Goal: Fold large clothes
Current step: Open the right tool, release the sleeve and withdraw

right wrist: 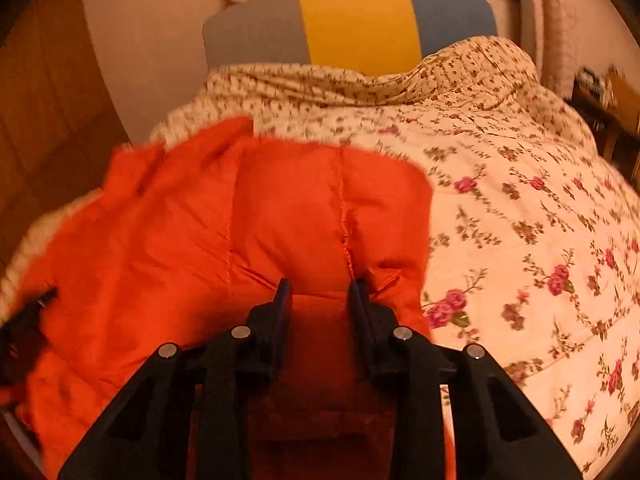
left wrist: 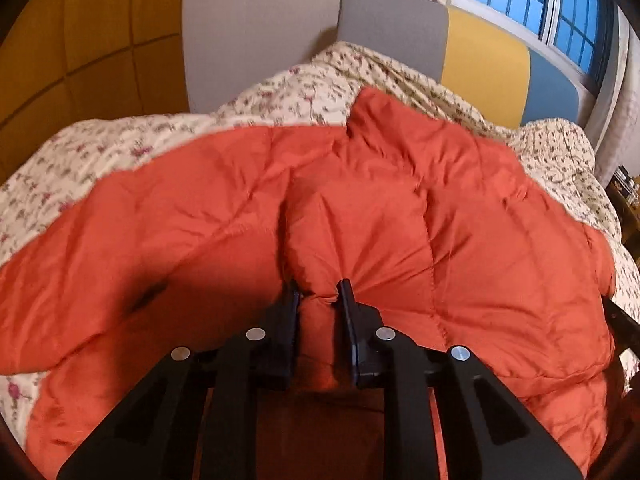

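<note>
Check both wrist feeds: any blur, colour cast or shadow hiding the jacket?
Left wrist view: red jacket mostly sharp, its left edge smeared, shadow just ahead of the left gripper. Right wrist view: warm orange cast, motion blur across the floral quilt; strong fisheye bending in both.

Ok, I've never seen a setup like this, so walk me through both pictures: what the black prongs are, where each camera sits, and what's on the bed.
No robot here: a person holds a two-finger claw in each hand, and a wide-angle camera on each looks along its fingers. One picture is from the left claw, the other from the right claw. On the bed, over a flowered quilt, lies an orange puffy jacket. Each claw pinches a bunch of the jacket's fabric. Behind stands a grey, yellow and blue headboard.
</note>
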The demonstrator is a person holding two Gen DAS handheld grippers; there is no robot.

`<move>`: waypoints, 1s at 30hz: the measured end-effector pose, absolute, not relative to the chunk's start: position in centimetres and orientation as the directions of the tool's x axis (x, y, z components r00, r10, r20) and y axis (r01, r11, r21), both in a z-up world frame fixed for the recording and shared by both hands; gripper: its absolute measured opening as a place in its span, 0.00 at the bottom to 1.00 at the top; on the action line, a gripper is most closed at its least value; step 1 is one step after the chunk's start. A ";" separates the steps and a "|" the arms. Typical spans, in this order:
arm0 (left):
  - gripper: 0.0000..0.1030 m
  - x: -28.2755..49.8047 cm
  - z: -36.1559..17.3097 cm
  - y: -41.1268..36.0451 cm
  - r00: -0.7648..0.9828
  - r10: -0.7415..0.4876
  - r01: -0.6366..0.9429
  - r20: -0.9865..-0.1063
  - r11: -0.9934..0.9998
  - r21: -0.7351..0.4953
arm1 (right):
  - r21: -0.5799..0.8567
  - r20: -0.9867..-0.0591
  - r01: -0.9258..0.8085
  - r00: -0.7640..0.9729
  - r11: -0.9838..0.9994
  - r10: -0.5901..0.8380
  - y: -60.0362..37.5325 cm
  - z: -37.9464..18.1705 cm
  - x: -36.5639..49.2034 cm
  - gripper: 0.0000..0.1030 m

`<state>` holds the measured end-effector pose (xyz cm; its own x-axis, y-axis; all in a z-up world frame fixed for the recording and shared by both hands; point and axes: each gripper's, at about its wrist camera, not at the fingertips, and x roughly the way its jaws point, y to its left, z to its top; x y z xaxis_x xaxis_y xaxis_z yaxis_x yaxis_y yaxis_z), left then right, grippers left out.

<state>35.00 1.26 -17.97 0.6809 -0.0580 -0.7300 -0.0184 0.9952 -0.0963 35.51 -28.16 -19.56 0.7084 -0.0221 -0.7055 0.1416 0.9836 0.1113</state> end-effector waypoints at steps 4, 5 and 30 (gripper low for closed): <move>0.25 35.2 -18.5 0.8 0.670 -0.050 -0.008 -0.741 0.997 -0.075 | 0.116 -0.707 0.150 0.707 0.982 -0.024 -28.6 -20.6 36.0 0.28; 0.26 35.2 -18.5 0.7 0.669 -0.045 -0.008 -0.742 0.998 -0.067 | 0.121 -0.706 0.149 0.708 0.982 -0.021 -28.7 -20.7 36.0 0.28; 0.74 37.5 -15.9 -5.1 0.715 -0.034 0.084 -0.698 0.996 0.038 | 0.228 -0.701 0.209 0.713 0.951 0.011 -32.2 -20.0 38.0 0.49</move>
<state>37.47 -5.07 -15.93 0.7154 -0.0340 -0.6979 0.0844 0.9957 0.0380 38.02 -32.18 -19.96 0.7130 0.0112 -0.7010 0.2093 0.9509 0.2281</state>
